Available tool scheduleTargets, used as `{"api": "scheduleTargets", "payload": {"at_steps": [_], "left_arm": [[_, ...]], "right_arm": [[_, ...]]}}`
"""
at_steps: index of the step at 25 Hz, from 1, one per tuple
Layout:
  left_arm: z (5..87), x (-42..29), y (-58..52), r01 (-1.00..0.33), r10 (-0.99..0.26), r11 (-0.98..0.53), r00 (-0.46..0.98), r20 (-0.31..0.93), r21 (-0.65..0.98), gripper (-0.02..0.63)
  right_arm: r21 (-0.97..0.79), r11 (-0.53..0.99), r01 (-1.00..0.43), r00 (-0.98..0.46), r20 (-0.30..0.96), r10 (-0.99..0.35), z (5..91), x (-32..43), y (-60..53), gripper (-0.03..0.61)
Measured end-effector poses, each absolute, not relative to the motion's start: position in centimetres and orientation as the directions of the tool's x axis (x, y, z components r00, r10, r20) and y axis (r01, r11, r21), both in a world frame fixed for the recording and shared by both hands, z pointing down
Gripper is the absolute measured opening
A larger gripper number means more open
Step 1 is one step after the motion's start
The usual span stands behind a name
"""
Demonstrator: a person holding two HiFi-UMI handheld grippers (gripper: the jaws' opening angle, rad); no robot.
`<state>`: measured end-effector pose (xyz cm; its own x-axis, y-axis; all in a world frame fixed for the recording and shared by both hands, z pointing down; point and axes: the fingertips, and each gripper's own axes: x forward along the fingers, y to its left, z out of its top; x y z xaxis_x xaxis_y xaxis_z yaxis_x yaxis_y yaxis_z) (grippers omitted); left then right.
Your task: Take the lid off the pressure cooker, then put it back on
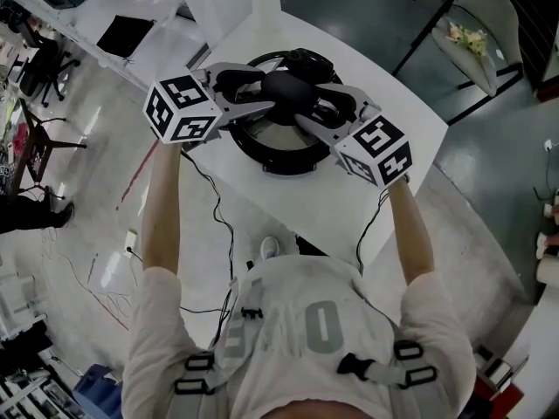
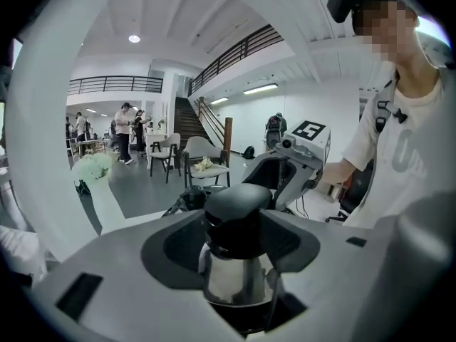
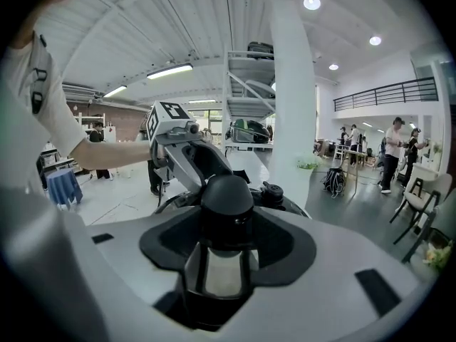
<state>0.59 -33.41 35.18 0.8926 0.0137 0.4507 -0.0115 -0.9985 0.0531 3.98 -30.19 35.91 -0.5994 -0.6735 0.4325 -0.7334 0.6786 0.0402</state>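
**Both grippers clamp the knob of the pressure-cooker lid**

The round, black-rimmed pressure cooker point(image 1: 262, 158) stands in the middle of the white bench point(image 1: 384, 203). As far as the head view shows, its shiny steel lid point(image 1: 266, 134) lies on it, inside the black rim. A black dome-shaped plastic knob point(image 1: 288, 88) rises from the lid's centre.

The left gripper point(image 1: 267, 94) reaches in from the left and the right gripper point(image 1: 313, 108) from the right, and the two meet at the knob. In each gripper view the knob stands between that gripper's jaws, with the dark pads point(image 2: 174, 246) pressed against its sides. Both pairs of jaws are therefore closed on the knob.

A black handle point(image 1: 304, 58) juts from the cooker's far edge. The person's bare forearms point(image 1: 162, 208) stretch out towards the bench's near side.
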Motion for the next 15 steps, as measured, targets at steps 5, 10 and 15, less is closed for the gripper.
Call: {"api": "scheduleTargets", "payload": {"at_steps": [5, 10, 15], "left_arm": [[35.49, 0.61, -33.53, -0.008, 0.038, -0.994, 0.901, 0.431, 0.106, 0.254], [35.43, 0.82, -33.56, 0.012, 0.056, -0.995, 0.902, 0.429, 0.103, 0.27], [35.9, 1.22, -33.28, 0.053, 0.083, -0.995, 0.894, 0.44, 0.08, 0.27]], "right_arm": [[0.047, 0.676, -0.735, -0.596, 0.429, -0.678, 35.97, 3.9, -30.21, 0.232], [0.041, 0.682, -0.73, -0.593, 0.457, -0.663, 36.45, 3.94, -30.29, 0.227], [0.032, 0.685, -0.728, -0.596, 0.465, -0.655, 36.65, 3.9, -30.39, 0.225]]}}
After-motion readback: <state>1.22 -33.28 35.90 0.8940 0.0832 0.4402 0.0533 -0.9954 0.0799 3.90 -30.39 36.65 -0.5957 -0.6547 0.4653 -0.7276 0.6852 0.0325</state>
